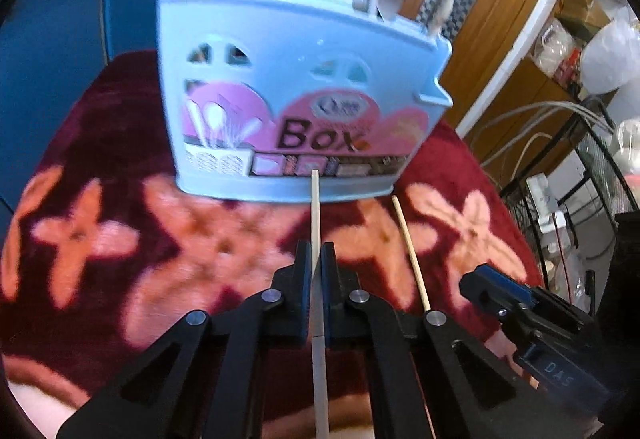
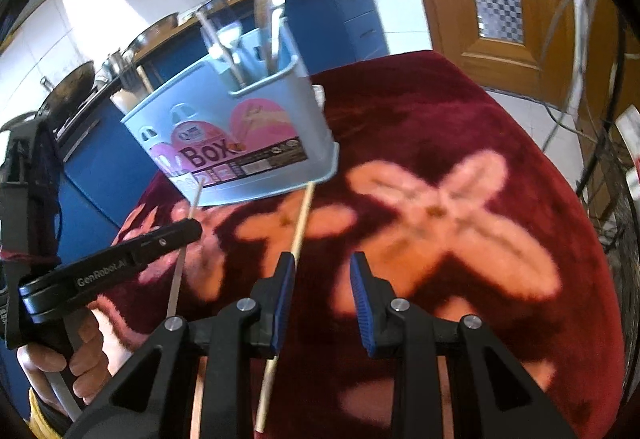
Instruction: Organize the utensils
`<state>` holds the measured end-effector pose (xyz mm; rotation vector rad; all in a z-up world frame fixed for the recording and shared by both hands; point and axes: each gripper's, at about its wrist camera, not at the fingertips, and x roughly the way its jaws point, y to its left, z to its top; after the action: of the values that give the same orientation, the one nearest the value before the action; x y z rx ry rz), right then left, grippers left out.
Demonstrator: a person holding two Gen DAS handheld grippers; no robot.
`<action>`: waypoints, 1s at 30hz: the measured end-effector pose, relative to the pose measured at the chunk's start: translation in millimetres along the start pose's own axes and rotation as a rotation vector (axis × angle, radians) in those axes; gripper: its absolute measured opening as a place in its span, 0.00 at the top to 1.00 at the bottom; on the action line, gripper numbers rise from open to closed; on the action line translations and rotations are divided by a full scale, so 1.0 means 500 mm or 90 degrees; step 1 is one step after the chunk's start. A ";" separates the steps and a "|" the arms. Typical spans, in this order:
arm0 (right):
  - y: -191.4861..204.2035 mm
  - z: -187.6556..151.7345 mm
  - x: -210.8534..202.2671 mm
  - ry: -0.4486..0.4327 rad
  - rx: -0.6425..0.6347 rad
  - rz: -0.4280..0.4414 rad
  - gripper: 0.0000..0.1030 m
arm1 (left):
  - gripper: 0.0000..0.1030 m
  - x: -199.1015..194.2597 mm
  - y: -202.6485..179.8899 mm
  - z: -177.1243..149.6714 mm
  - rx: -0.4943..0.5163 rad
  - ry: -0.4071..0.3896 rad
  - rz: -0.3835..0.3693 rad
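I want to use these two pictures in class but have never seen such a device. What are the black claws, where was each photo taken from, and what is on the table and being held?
The black claws are hand-held grippers; a person holds one in each hand. Each picture comes from a wide-angle camera on one gripper, looking along its two fingers.

In the left wrist view, the left gripper is shut on a pale chopstick, pointing at the blue utensil box. The box stands on a dark red blanket with pink flowers and already holds spoons and forks.

In the right wrist view, the right gripper is open and holds nothing. A second chopstick lies on the blanket beside its left finger. At the left, you see the left gripper from the side.
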<state>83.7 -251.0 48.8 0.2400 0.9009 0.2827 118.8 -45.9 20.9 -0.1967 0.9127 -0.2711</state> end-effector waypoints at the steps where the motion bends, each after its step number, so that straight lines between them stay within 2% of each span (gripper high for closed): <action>1: 0.007 0.005 0.005 0.004 -0.009 0.000 0.70 | 0.97 -0.008 0.004 0.001 -0.001 -0.008 0.003; 11: 0.032 0.053 0.091 0.083 -0.030 -0.002 0.71 | 0.98 -0.062 0.044 0.011 -0.013 -0.052 -0.011; 18: 0.036 0.073 0.137 0.130 -0.045 -0.018 0.79 | 0.98 -0.089 0.063 0.016 -0.020 -0.072 -0.016; 20: 0.033 0.076 0.145 0.138 -0.044 -0.019 0.89 | 0.98 -0.097 0.065 0.016 -0.020 -0.077 -0.016; 25: 0.022 0.076 0.134 0.133 -0.030 -0.010 0.94 | 0.98 -0.118 0.066 0.020 -0.017 -0.093 -0.016; 30: 0.015 0.067 0.088 0.091 -0.004 0.032 0.94 | 0.98 -0.142 0.062 0.028 -0.017 -0.115 -0.017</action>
<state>135.0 -231.8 39.2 0.2399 1.0359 0.3530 93.4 6.6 74.2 -0.2536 0.7353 -0.2621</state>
